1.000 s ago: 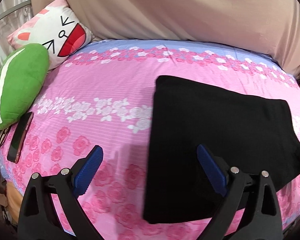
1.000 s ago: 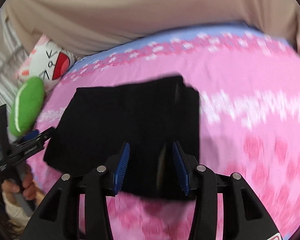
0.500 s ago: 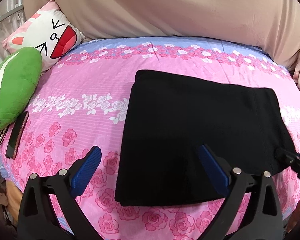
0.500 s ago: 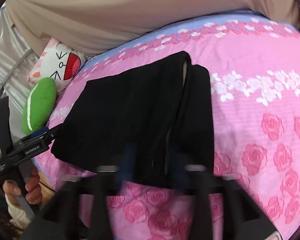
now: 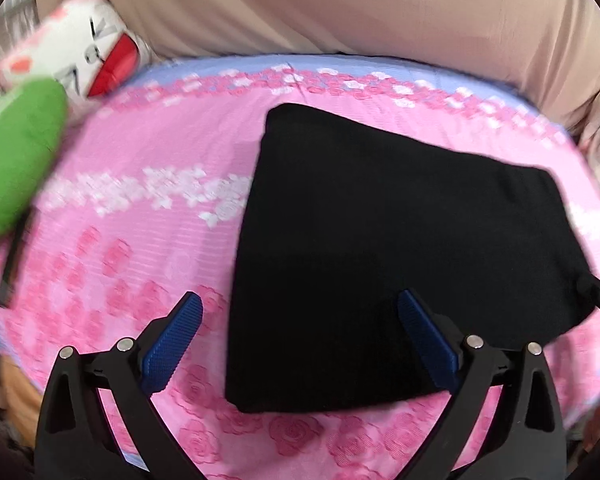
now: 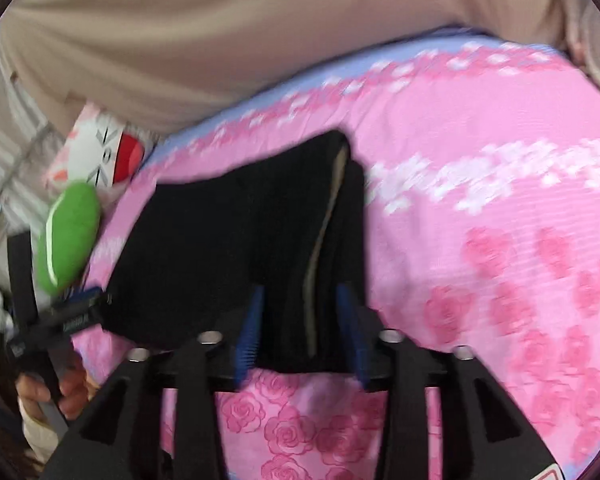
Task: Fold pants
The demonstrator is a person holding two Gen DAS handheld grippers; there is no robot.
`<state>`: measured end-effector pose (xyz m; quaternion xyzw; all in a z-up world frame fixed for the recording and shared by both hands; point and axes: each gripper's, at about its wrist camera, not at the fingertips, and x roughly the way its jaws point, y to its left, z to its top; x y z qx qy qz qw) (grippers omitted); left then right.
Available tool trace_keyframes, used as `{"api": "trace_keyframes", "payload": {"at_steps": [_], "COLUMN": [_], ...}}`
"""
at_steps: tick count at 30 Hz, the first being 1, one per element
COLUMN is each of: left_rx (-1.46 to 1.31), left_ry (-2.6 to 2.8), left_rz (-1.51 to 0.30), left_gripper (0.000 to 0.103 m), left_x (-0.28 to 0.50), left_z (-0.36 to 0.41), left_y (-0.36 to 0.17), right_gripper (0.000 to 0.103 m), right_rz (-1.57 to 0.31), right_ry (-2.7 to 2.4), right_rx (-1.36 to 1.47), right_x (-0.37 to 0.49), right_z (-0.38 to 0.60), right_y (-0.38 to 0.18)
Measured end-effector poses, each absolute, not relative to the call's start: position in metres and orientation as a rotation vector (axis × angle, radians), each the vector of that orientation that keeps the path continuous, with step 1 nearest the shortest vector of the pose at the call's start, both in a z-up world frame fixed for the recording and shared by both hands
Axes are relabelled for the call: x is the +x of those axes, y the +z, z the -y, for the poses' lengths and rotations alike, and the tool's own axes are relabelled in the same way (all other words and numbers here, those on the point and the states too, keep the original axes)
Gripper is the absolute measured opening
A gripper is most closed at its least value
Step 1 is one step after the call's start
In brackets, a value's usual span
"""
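On the bed, left wrist view: the black pants (image 5: 400, 264) lie folded into a flat, roughly four-sided packet on the pink rose-print bedsheet (image 5: 140, 208), toward the right half of the bed. The left tongs (image 5: 300, 340) hang above the packet's near left corner, spread wide and holding nothing; one blue pad is over the sheet, the other over the cloth. A green cushion (image 5: 20, 168) and a cartoon-face pillow (image 5: 72, 48) sit at the far left, well apart from the pants. The tip of the right tongs (image 5: 598, 298) shows at the packet's right edge.

Right wrist view: the right tongs (image 6: 302, 328) straddle the near end of the packet, where the stacked layers and a pale inner edge show. The jaws are opening; the cloth stands between the pads, which no longer appear to press on it. The left tongs (image 6: 66, 312) and the hand (image 6: 52, 392) holding them appear at the lower left.

Risk, as a judgement: a pad catching the top layer during withdrawal could drag it and spoil the fold. The layered right end looks loosest, so a sideways pull there could fan the layers apart.
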<state>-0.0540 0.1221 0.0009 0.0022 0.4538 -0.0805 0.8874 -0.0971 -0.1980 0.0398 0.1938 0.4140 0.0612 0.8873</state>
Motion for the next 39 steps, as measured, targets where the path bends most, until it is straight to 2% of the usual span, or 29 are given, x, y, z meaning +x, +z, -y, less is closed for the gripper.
{"api": "trace_keyframes", "payload": {"at_steps": [2,7,10,11,13,14,15,16,18,22,25,26,27,30,32,35,38,39], "left_rx": [-0.083,-0.208,-0.255,-0.248,-0.249,-0.257,-0.264,-0.257,-0.256,-0.229,-0.146,-0.138,-0.138,-0.193,-0.253,-0.25,-0.214,-0.197], "left_ry": [-0.221,-0.272,-0.309,-0.313,-0.366,-0.383,-0.383,-0.39,-0.431,-0.52,-0.449,-0.423,-0.388,-0.352,-0.359,-0.357,-0.363,-0.368], "left_rz": [-0.981,-1.063,-1.05,-1.036,-1.016,-1.016,-1.011,-1.004,-0.984,-1.044,-1.094,-1.089,-1.079,-1.063,-1.085,-1.041,-1.005,-1.0], "left_gripper": [0.096,0.096,0.097,0.096,0.077,0.066,0.05,0.042,0.037,0.041,0.063,0.08,0.091,0.096,0.098,0.098,0.098,0.088], "left_x": [-0.052,-0.046,-0.04,-0.038,-0.034,-0.032,-0.032,-0.034,-0.045,-0.07,-0.078,-0.077,-0.078,-0.076,-0.068,-0.065,-0.062,-0.06], "left_z": [-0.136,-0.153,-0.153,-0.151,-0.146,-0.145,-0.146,-0.147,-0.149,-0.14,-0.127,-0.127,-0.129,-0.138,-0.142,-0.138,-0.124,-0.119], "left_y": [-0.005,-0.032,-0.038,-0.038,-0.037,-0.034,-0.028,-0.022,-0.004,0.002,-0.016,-0.019,-0.021,-0.021,-0.028,-0.033,-0.034,-0.034], "right_gripper": [0.07,0.072,0.076,0.074,0.055,0.041,0.037,0.036,0.034,0.036,0.044,0.055,0.057,0.066,0.069,0.082,0.084,0.083], "right_rz": [-0.862,-0.95,-1.014,-0.974,-0.972,-0.96,-0.95,-0.93,-0.9,-0.891,-0.961,-0.982,-0.98,-0.971,-0.976,-0.964,-0.935,-0.925], "right_ry": [0.086,0.208,0.195,0.198,0.187,0.201,0.22,0.227,0.244,0.215,0.162,0.147,0.153,0.157,0.167,0.202,0.198,0.2], "right_rx": [0.367,0.551,0.515,0.513,0.513,0.524,0.536,0.517,0.487,0.463,0.481,0.49,0.513,0.566,0.565,0.548,0.53,0.537], "right_x": [-0.098,-0.094,-0.085,-0.085,-0.079,-0.079,-0.08,-0.084,-0.096,-0.128,-0.136,-0.133,-0.134,-0.132,-0.131,-0.127,-0.124,-0.122], "right_z": [0.206,0.213,0.199,0.196,0.192,0.192,0.193,0.192,0.194,0.206,0.22,0.223,0.225,0.229,0.227,0.213,0.206,0.205], "right_y": [0.044,0.016,-0.001,-0.001,-0.001,0.002,0.008,0.019,0.037,0.051,0.023,0.015,0.007,0.002,0.001,0.0,-0.001,-0.001]}}
